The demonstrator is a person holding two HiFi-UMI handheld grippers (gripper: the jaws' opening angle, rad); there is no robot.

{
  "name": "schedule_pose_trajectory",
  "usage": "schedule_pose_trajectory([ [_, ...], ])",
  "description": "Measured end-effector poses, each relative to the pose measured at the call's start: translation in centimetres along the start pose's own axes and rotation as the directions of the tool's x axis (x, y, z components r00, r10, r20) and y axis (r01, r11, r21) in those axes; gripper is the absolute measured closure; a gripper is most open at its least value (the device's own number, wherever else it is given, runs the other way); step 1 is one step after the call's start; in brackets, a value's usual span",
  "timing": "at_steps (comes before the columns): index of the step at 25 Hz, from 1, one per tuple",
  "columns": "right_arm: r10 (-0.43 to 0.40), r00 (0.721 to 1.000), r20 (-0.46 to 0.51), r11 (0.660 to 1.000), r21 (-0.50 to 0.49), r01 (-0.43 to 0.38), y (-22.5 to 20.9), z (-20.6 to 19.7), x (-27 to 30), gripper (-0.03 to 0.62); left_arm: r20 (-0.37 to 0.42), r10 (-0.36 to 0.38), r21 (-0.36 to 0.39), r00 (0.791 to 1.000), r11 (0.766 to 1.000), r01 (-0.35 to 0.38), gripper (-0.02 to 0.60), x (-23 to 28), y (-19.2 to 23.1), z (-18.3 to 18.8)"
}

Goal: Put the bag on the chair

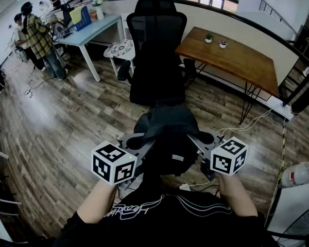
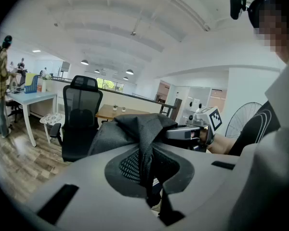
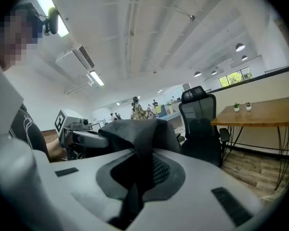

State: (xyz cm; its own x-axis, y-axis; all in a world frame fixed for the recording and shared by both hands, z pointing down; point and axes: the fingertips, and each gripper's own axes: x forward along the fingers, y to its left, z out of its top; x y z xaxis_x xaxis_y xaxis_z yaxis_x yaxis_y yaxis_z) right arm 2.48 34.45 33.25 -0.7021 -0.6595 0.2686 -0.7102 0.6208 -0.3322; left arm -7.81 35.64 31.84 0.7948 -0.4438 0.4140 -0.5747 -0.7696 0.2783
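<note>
Left gripper (image 2: 149,179), right gripper (image 3: 135,186): jaws tight on the bag (image 1: 167,123)

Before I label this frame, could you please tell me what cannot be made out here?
Head view: chair seat, hidden behind the bag.
Left gripper view: bag's lower part, hidden behind the left gripper body.
Head view: people at the far desk, too small for detail.

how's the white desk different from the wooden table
The white desk has a pale top on white legs; the wooden table is brown on thin dark legs. The desk is cluttered, with people beside it; the table holds only two small potted plants. Both stand on the wood floor, flanking the black chair.
</note>
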Motion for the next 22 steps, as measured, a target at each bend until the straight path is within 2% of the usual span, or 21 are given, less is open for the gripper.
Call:
schedule_pose_trajectory([
  [6,-0.002,1.0,0.008,1.0,-0.002,0.002,-0.3,0.1,0.1,0.588,0.004,0.005,0.01,1.0,1.0,-0.005,0.546,0.2,0.3,0.2],
  [13,-0.013,1.0,-0.001,0.999,0.03,0.013,-2.1,0.7,1.8,0.586,-0.015,-0.013,-0.003,1.0,1.0,0.013,0.546,1.7,2.5,1.2],
  [22,-0.052,0.998,-0.028,0.993,0.103,0.055,-6.9,1.0,5.8,0.586,-0.061,-0.054,-0.046,0.997,0.998,0.051,0.546,6.1,7.8,2.1],
])
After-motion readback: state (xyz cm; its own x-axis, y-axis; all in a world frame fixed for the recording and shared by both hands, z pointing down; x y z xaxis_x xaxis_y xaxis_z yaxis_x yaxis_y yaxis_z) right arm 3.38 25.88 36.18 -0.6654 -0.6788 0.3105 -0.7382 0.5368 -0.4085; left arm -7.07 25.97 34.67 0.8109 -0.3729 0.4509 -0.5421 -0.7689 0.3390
